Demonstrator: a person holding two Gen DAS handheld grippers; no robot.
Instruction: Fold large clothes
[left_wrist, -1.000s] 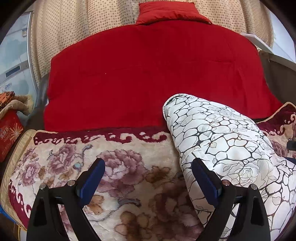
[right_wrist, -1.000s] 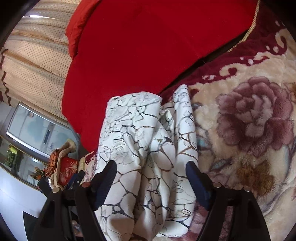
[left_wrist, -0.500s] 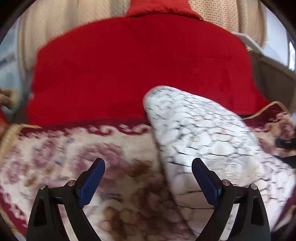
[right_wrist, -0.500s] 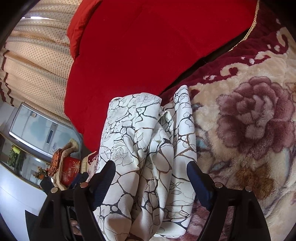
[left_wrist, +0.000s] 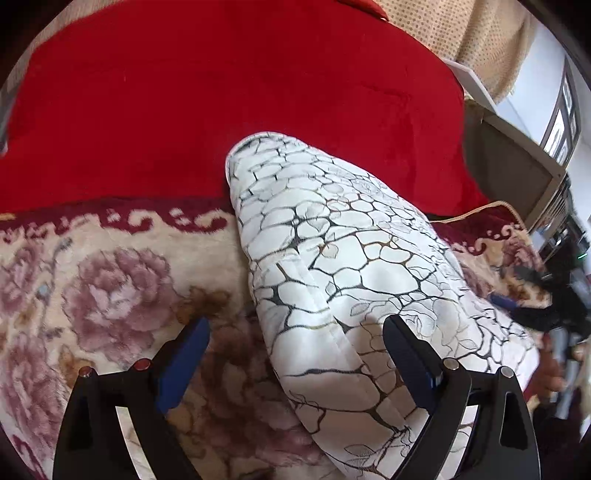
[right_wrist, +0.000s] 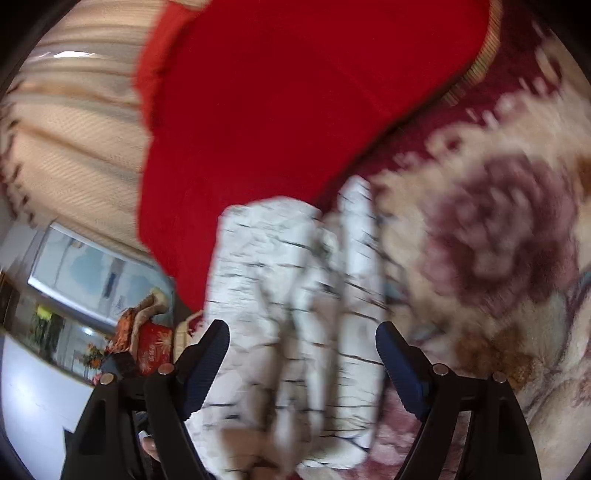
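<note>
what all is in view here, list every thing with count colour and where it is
white garment with black crackle and rose print: 1, white and black, folded into a long bundle lying on the floral blanket, far end over the red blanket's edge
plush floral blanket: 1, cream with mauve roses and dark red border, under the garment
plain red blanket: 1, red, beyond the floral blanket
beige dotted curtain: 1, beige, behind the red blanket
red gift box: 1, red with gold burst, low at left in the right wrist view
left gripper: 1, black with blue pads, open, straddling the garment's left edge
right gripper: 1, black with blue pads, open over the garment; view blurred
</note>
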